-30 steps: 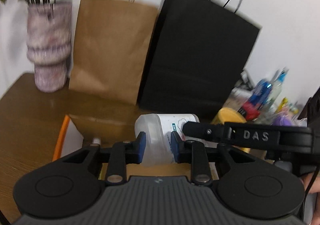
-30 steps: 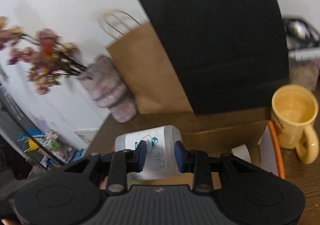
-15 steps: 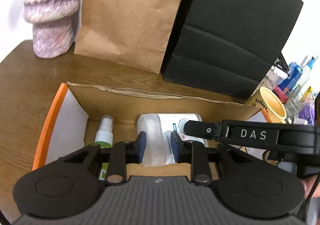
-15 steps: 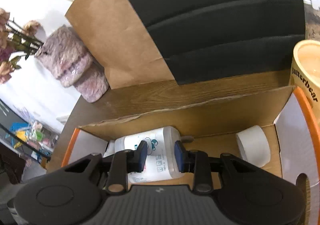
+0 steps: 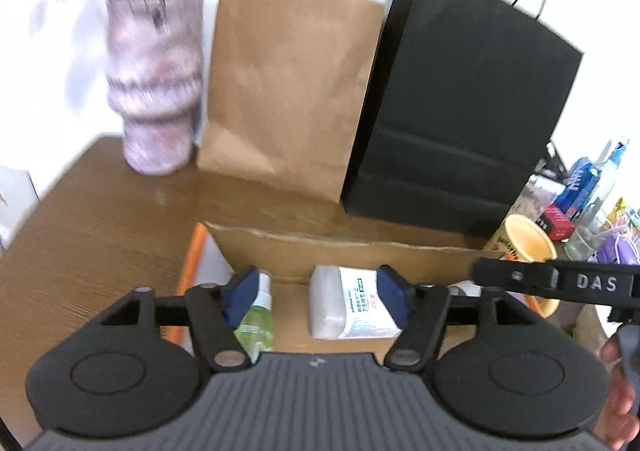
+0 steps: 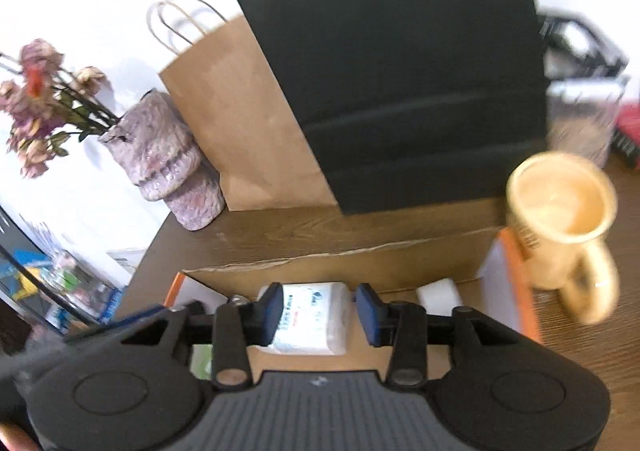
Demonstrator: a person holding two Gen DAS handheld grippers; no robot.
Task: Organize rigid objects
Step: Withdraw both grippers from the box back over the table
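Note:
A white plastic bottle with a printed label lies on its side inside an open cardboard box with orange-edged flaps. A green spray bottle lies left of it, and a white roll lies to its right. My left gripper is open above the box, its pads apart from the white bottle. My right gripper is open too, and the white bottle lies below it in the box.
A brown paper bag and a black paper bag stand behind the box on the wooden table. A pinkish vase with flowers stands at the back left. A yellow mug stands right of the box.
Both grippers have opened and let go of the white bottle, which now lies in the box. Both grippers have pulled back and up.

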